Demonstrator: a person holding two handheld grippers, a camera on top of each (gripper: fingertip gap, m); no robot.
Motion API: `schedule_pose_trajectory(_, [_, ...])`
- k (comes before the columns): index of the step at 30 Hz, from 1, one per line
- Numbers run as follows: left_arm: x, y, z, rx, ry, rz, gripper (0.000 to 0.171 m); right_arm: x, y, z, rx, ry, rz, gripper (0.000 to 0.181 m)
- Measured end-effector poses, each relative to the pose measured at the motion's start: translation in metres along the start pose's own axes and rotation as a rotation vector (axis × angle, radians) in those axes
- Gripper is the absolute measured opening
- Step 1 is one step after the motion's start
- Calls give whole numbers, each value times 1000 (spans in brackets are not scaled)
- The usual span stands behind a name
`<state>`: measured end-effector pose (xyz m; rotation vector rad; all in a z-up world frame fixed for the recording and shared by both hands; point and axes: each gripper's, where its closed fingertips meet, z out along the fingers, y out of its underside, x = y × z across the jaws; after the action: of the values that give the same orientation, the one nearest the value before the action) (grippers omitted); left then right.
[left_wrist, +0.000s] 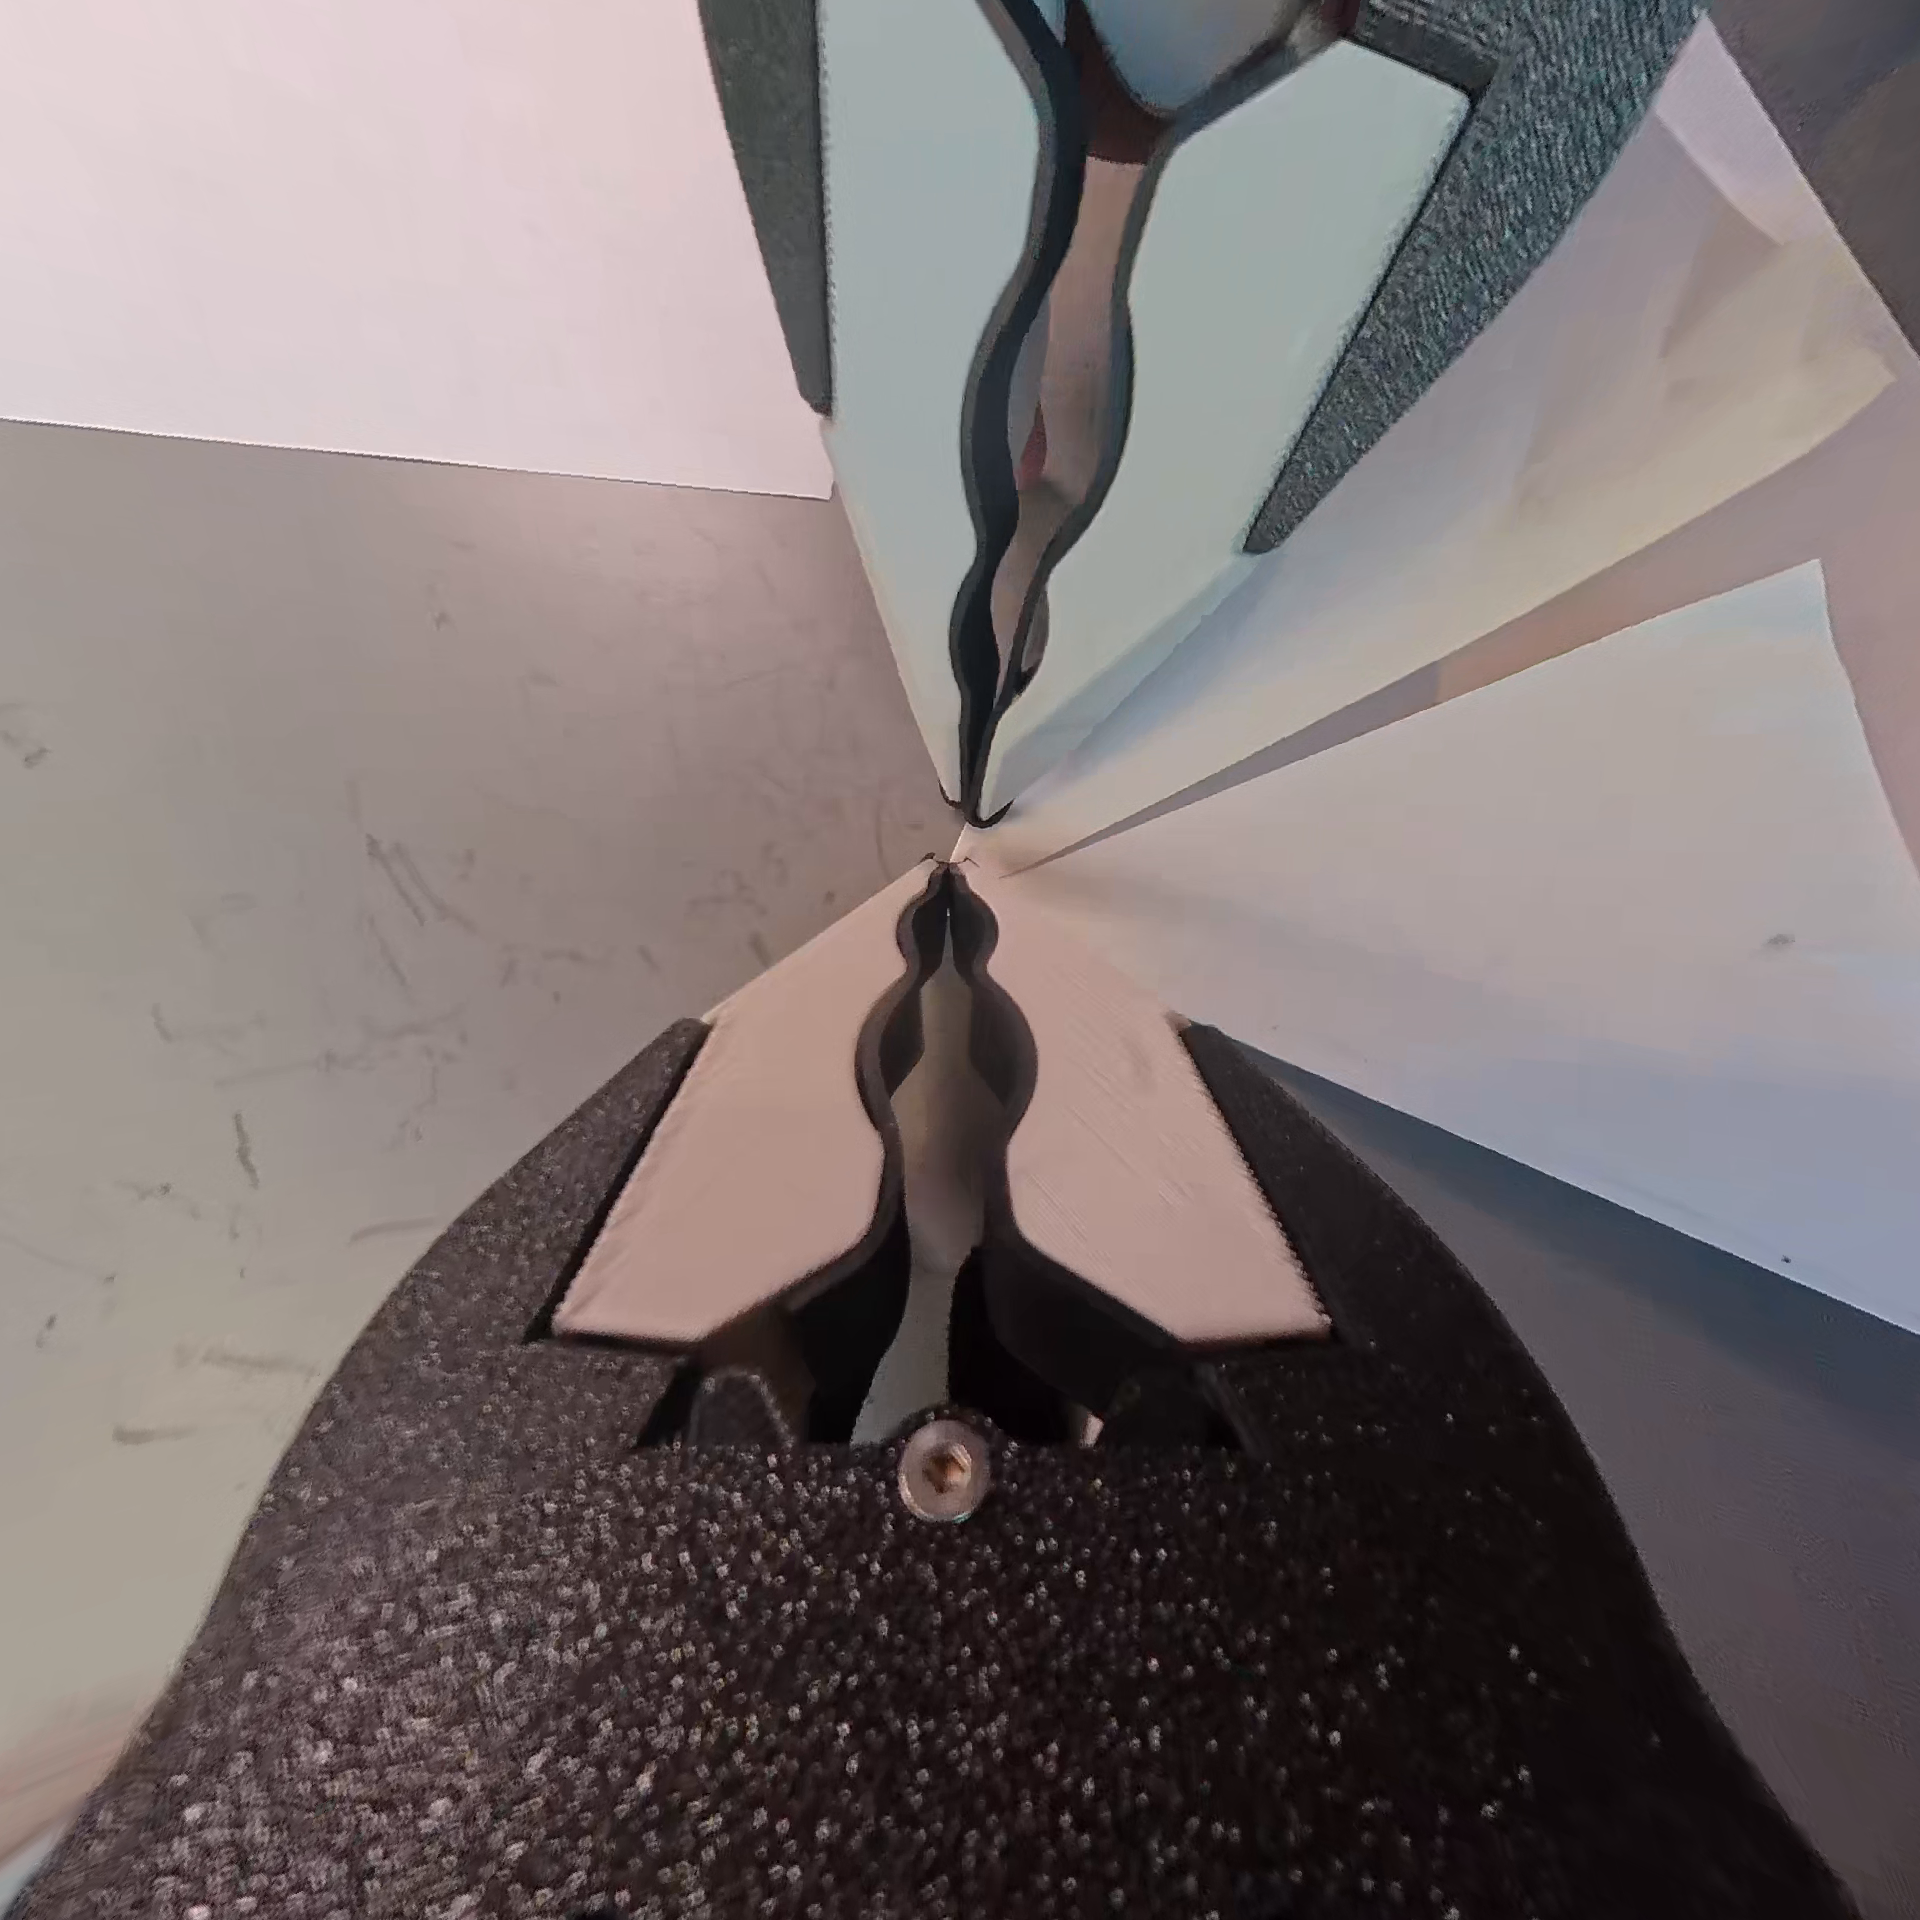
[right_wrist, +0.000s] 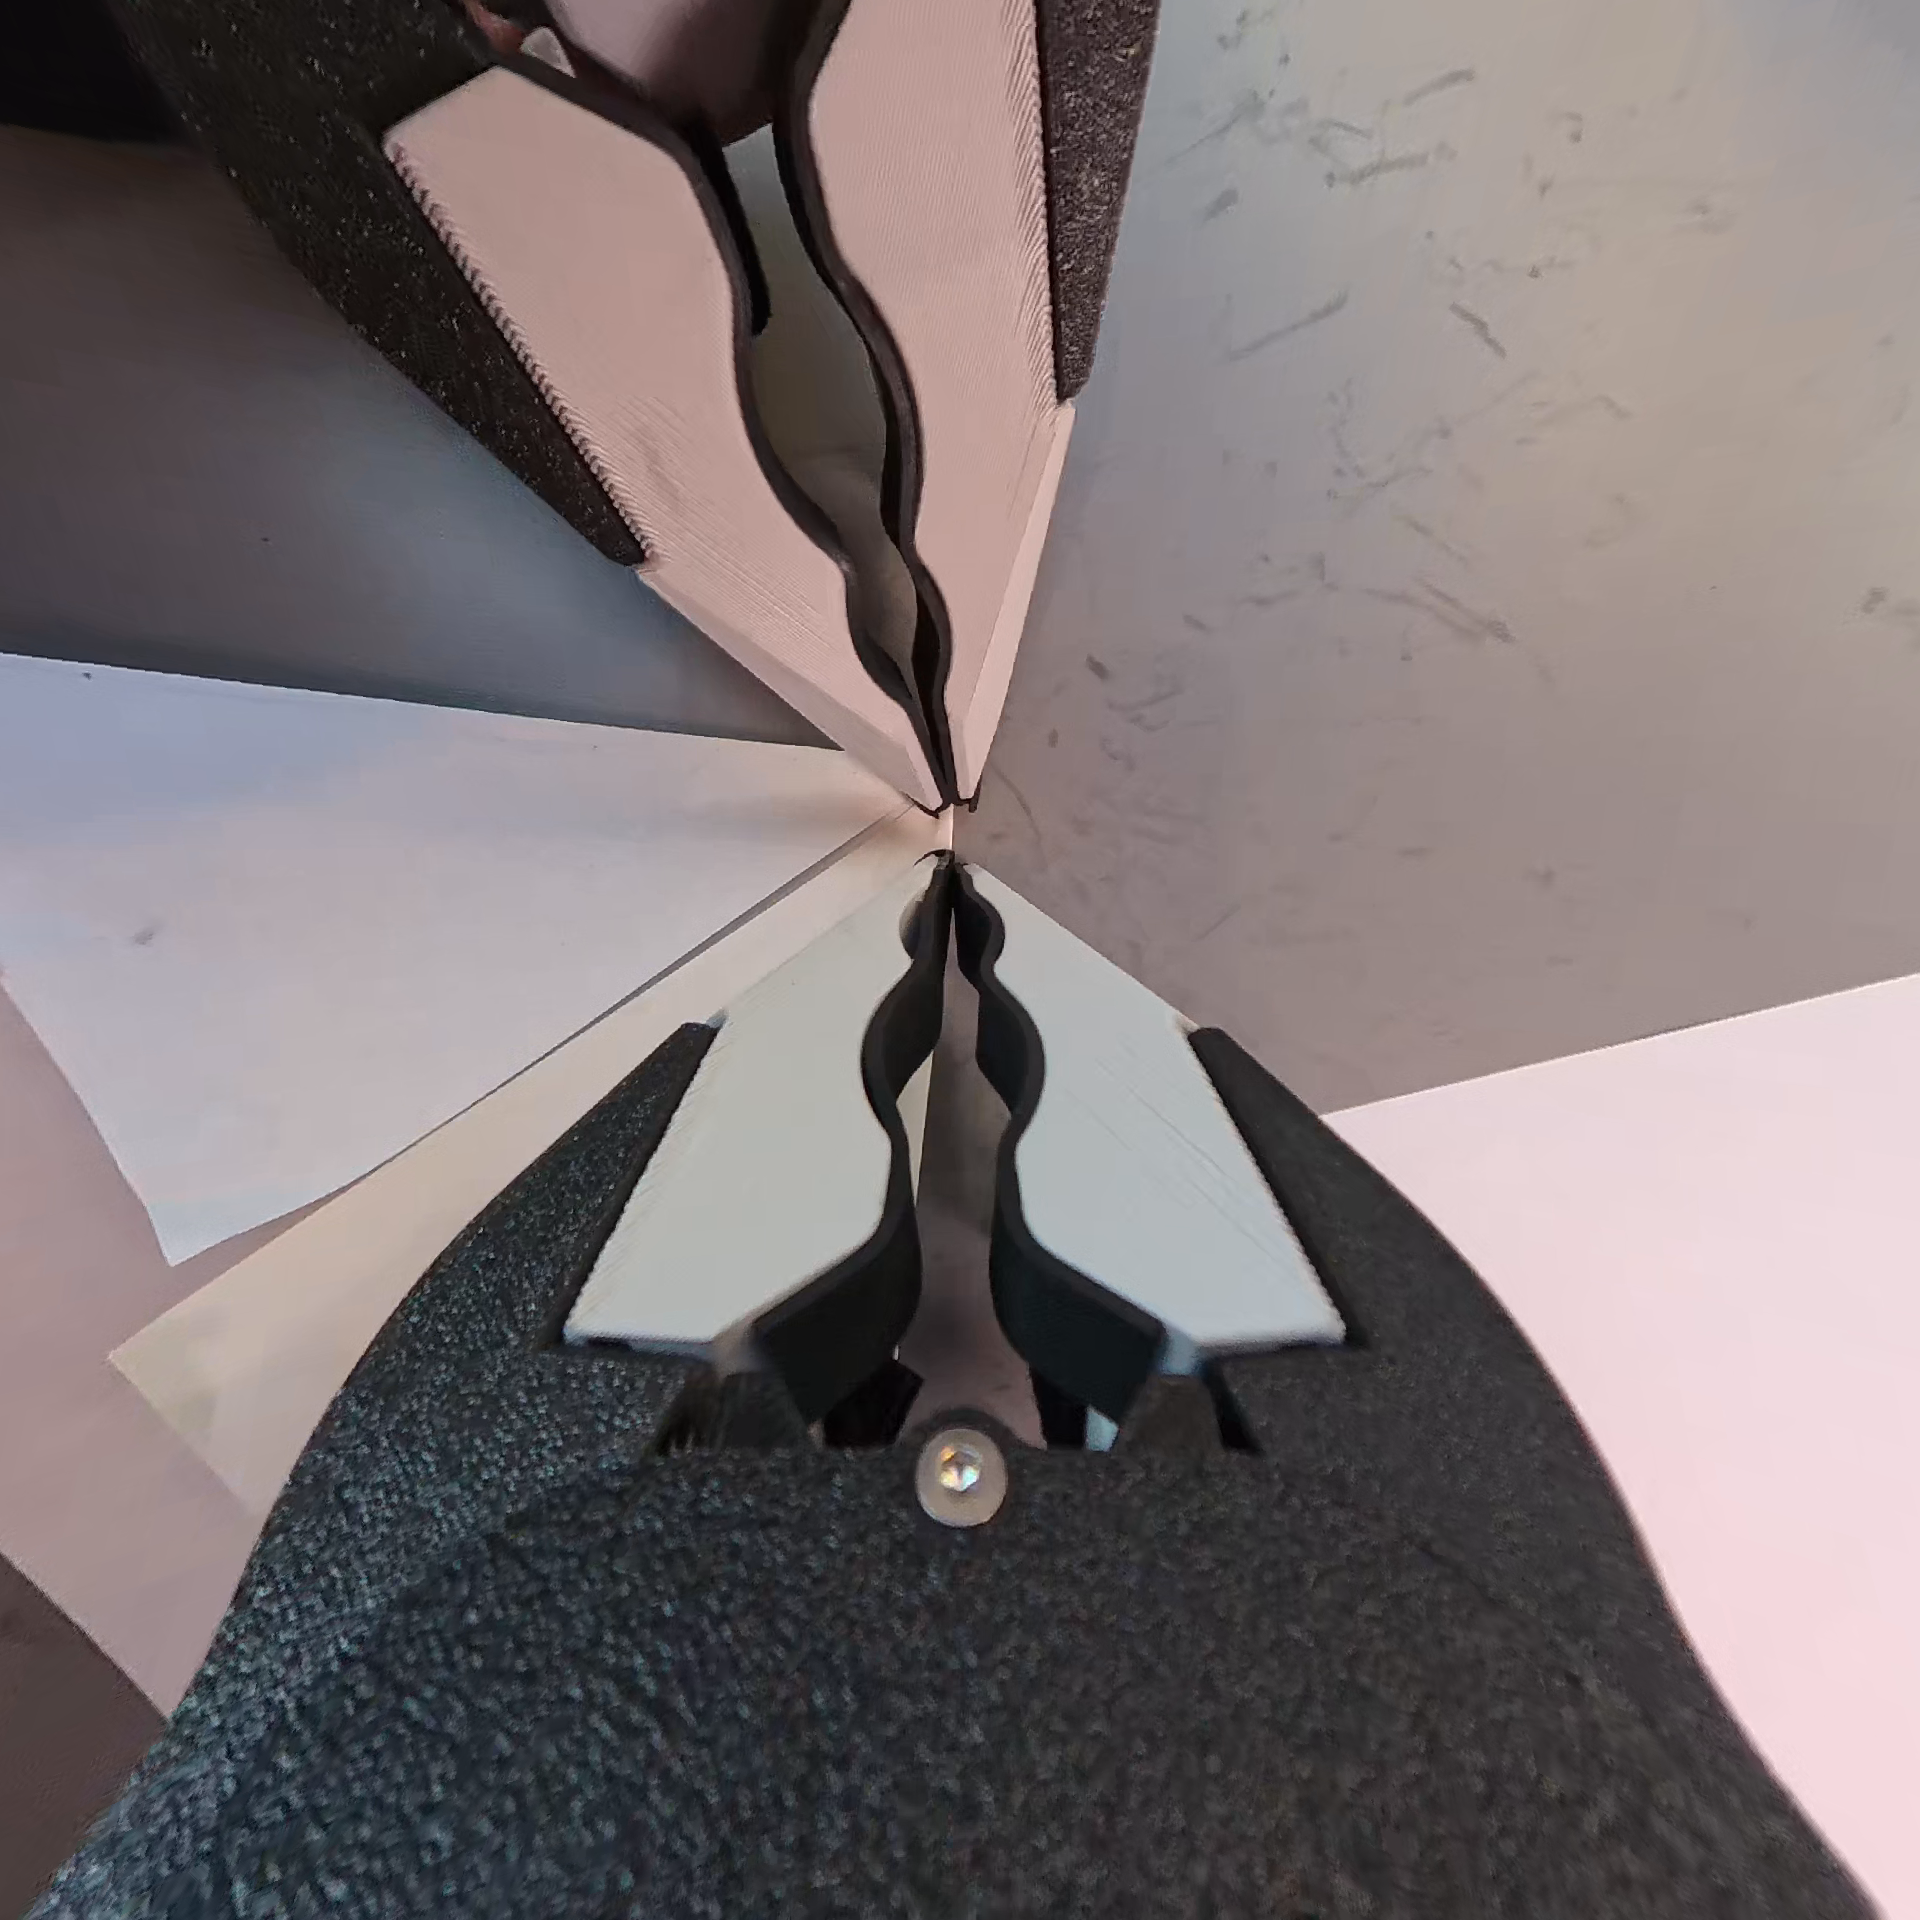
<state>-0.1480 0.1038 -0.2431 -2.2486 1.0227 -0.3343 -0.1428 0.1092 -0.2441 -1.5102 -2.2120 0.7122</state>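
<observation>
A folded white paper lies on the grey table, and its folds run to a point between the two grippers. My left gripper is shut, with its tips pinched on that point. My right gripper comes in from the opposite side, also shut, tip to tip with the left one. In the right wrist view the paper fans out to the left. There my right gripper is shut at the paper's point, and a pale sliver of paper shows between its fingers. The left gripper meets it from above.
The table is grey and scratched. A second flat white sheet lies beyond the grippers on the left. It also shows in the right wrist view at the lower right. My left and right fingertips are right by each other.
</observation>
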Motion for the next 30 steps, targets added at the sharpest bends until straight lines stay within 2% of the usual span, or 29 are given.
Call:
schedule_pose_trajectory(4, [4, -12, -1, 59, 40, -55, 0, 0, 0, 0, 7, 12, 2, 0])
schedule_pose_trajectory(6, [5, -4, 5, -1, 16, 4, 0, 0, 0, 0, 13, 8, 9, 0])
schedule_pose_trajectory(13, [4, -3, 4, -45, -33, 82, 0, 1, 6, -7, -6, -64, 63, 0])
schedule_pose_trajectory(20, [4, -3, 5, -29, 4, 65, 0, 0, 12, -9, -38, -154, -128, 0])
schedule_pose_trajectory(25, [4, -3, 4, -4, -3, 46, 0, 0, 14, -11, -66, -106, -307, 0])
schedule_pose_trajectory(30, [4, -3, 4, 4, -8, 70, 0, -3, 18, -14, -57, -120, -331, 0])
